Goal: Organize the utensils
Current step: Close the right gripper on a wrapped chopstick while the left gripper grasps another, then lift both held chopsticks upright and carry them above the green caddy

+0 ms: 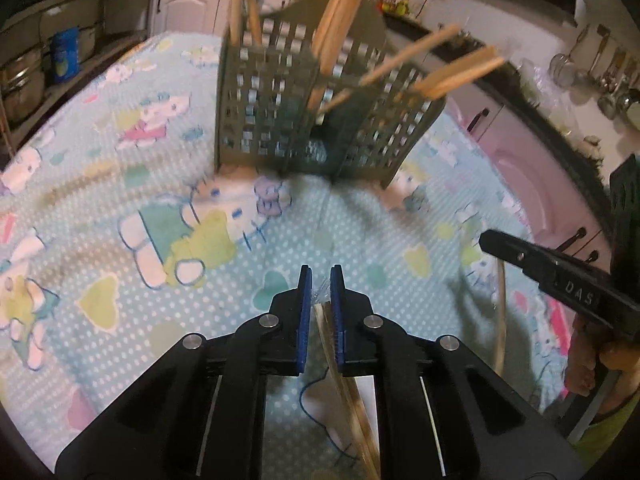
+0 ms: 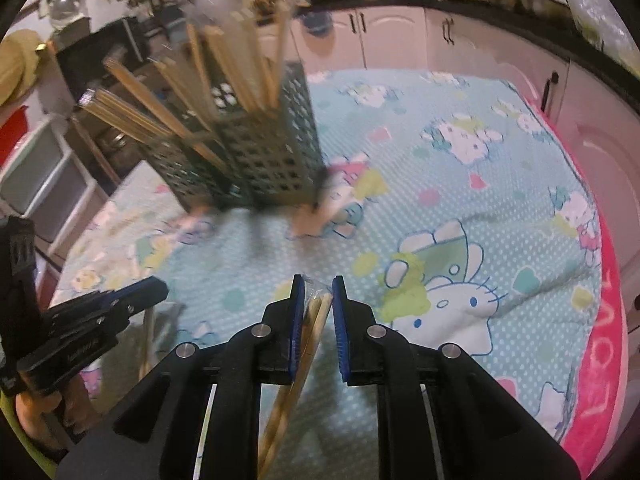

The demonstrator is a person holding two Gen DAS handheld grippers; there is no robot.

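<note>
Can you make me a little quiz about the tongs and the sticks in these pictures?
1. True or false: the left tongs are empty.
2. What stands in the green holder? A) metal spoons B) wooden sticks C) flowers
3. Fill in: the right tongs grip a wrapped pair of wooden ____.

Key: 1 false, they pinch wrapped chopsticks. 2 B. 3 chopsticks.

Cartoon-print cloth (image 1: 168, 184) covers the table — perforated caddy (image 1: 280, 112) on it.
</note>
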